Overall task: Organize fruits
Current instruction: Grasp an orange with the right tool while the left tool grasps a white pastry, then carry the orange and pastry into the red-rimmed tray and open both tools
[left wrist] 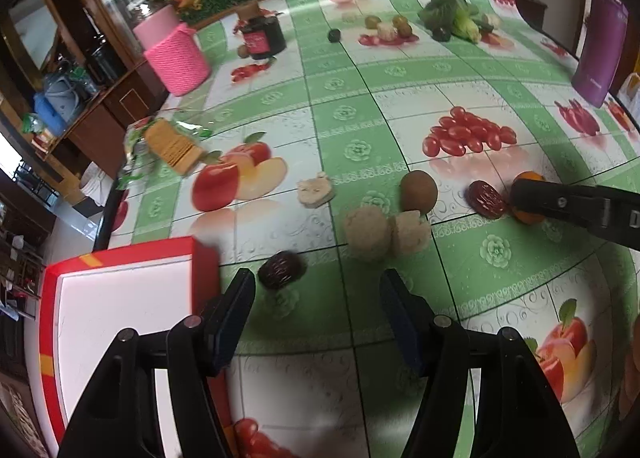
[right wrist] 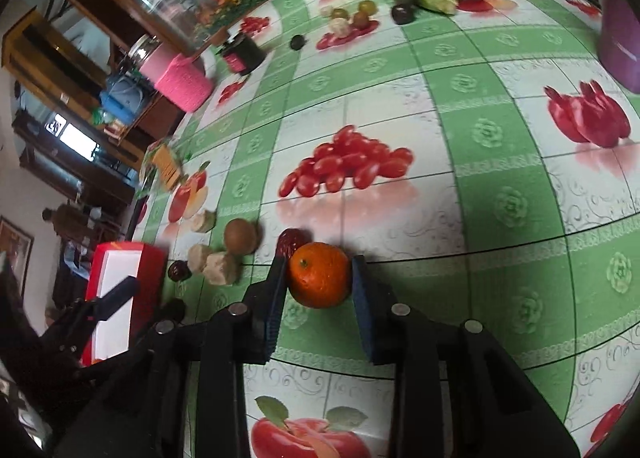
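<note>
My right gripper point(right wrist: 319, 274) is shut on a small orange point(right wrist: 319, 274) resting on the fruit-print tablecloth; the orange shows behind its finger in the left wrist view point(left wrist: 529, 213). A red date point(right wrist: 291, 242) lies just behind the orange. My left gripper point(left wrist: 316, 290) is open and empty above the cloth, with a dark date point(left wrist: 281, 270) just ahead of its left finger. A brown kiwi point(left wrist: 418, 190) and two pale round pieces point(left wrist: 386, 234) lie ahead. A red-rimmed white box point(left wrist: 120, 298) sits at the left.
A pink knitted holder point(left wrist: 178, 57), a dark jar point(left wrist: 262, 35), a cracker packet point(left wrist: 172, 143), a purple container point(left wrist: 600, 41), leafy vegetables point(left wrist: 452, 15) and several small fruits point(left wrist: 390, 27) stand farther back. The table edge runs along the left.
</note>
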A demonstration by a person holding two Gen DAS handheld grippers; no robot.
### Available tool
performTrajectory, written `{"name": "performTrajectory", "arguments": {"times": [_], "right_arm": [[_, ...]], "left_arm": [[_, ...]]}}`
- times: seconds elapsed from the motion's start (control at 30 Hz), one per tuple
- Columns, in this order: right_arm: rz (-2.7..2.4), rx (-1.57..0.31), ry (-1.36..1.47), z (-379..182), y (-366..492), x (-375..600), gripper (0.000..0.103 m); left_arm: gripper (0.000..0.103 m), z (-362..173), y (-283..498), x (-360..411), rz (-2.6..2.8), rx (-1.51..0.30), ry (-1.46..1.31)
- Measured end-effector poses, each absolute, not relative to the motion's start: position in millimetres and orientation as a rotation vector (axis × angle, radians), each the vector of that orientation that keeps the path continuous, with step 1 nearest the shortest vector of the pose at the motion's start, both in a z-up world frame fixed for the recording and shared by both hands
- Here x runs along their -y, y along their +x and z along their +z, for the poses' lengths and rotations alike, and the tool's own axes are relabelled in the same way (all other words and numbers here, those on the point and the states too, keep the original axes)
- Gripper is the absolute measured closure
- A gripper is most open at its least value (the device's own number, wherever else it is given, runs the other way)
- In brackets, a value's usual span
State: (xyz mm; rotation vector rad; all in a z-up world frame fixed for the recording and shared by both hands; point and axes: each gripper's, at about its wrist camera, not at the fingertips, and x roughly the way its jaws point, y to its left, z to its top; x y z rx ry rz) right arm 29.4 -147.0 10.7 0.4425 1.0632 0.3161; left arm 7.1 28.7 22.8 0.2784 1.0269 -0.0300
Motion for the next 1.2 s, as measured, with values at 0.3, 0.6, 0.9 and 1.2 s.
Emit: {"name": "performTrajectory", "arguments": {"times": [0.3, 0.6, 0.9, 1.2], "right_arm": [[0.306, -1.082, 0.489, 10, 33, 157, 0.069], [0.309, -1.082, 0.481, 10, 33, 157, 0.069], [0.312, -1.073, 0.489, 9, 32, 156, 0.069], [0.385, -0.932, 0.493, 32, 20, 151, 0.069]], "left_arm": [[0.038, 20, 32, -19, -0.070, -1.026, 0.240], [0.067, 19, 32, -18, -0.160, -1.019, 0.125], [0.079, 31, 10, -28, -0.181, -0.995, 0.056], [0.079, 87, -71, -81, -0.104, -0.836, 0.005]]}}
